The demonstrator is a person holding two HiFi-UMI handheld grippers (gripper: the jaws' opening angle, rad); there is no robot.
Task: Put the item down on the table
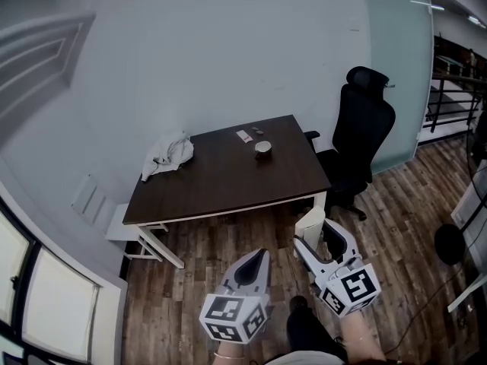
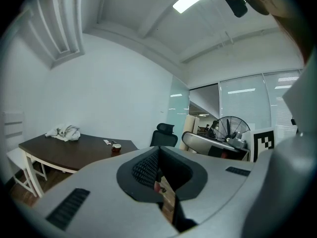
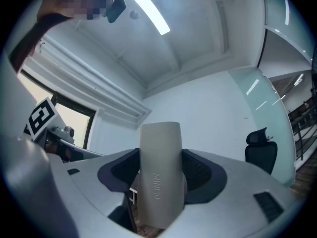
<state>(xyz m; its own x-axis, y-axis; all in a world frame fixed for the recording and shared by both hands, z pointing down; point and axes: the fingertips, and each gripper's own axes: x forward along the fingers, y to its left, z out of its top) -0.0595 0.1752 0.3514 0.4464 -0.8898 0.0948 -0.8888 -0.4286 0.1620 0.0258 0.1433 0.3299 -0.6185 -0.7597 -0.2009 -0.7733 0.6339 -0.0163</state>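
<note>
Counter (image 1: 228,185) edge faces both grippers across open wood floor (image 1: 228,242). Right gripper (image 1: 319,238) fingers grasp one beige case (image 3: 158,177), held in the air well short of the counter. Left gripper (image 1: 260,255) fingers are clenched together on nothing. One cloth (image 1: 169,154) and one cup (image 1: 262,149) sit toward the far edge; one chair (image 1: 361,139) stands at the right end.

Ahead of both jaws: wood floor (image 1: 205,242) lies open up to the table (image 1: 228,185)'s near edge.
Table, near half: bare top, free across its width.
Ahead-left of the left gripper (image 1: 257,258)'s jaws: a crumpled cloth (image 1: 169,155) fills the rear left corner.
Far ahead of the right gripper (image 1: 318,238)'s jaws: a small bowl (image 1: 263,149), white strip (image 1: 244,136) and dark bit (image 1: 259,131) sit near the back edge.
Right of the right jaws: a black office chair (image 1: 361,139) stands close beside the table's end.
Between the right jaws: filled by a beige case (image 3: 159,175).
</note>
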